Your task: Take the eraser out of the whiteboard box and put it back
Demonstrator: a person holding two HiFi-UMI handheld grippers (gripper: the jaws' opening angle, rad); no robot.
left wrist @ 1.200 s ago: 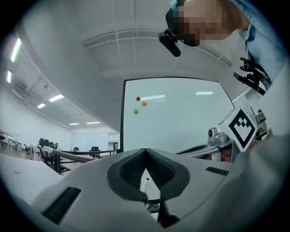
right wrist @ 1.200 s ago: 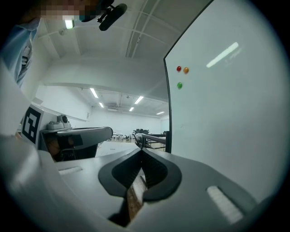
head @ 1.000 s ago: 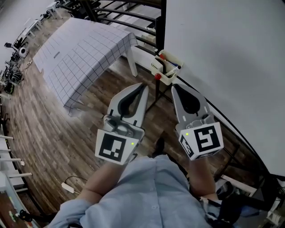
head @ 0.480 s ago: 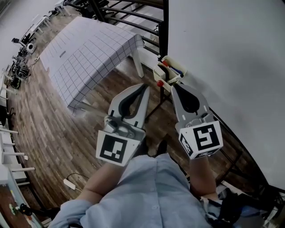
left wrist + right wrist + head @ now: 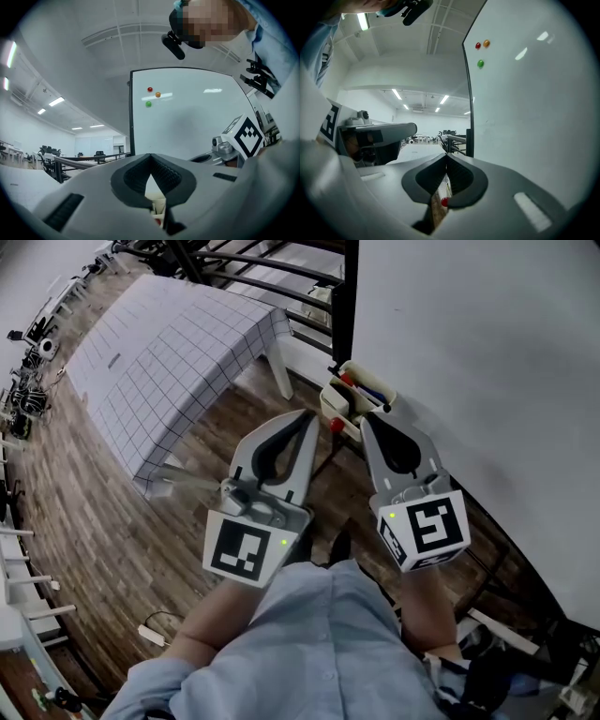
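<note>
Right, head view: both grippers held level, side by side, noses aimed at the whiteboard box (image 5: 353, 390) mounted at the edge of the whiteboard (image 5: 469, 371), probably lined up for the reach in. Left gripper (image 5: 308, 421) just short of the box, right gripper (image 5: 367, 424) just beside its near end, neither touching. Markers visible in the box; eraser not distinguishable, presumably inside, so beyond both sets of tips. Left gripper view: jaws clenched tip to tip, nothing between; pale box wall showing through the gap below the pads, dead ahead. Right gripper view: jaws likewise pressed together, empty; box and a red knob (image 5: 445, 201) showing through the gap, just ahead. Need opening before any grab.
</note>
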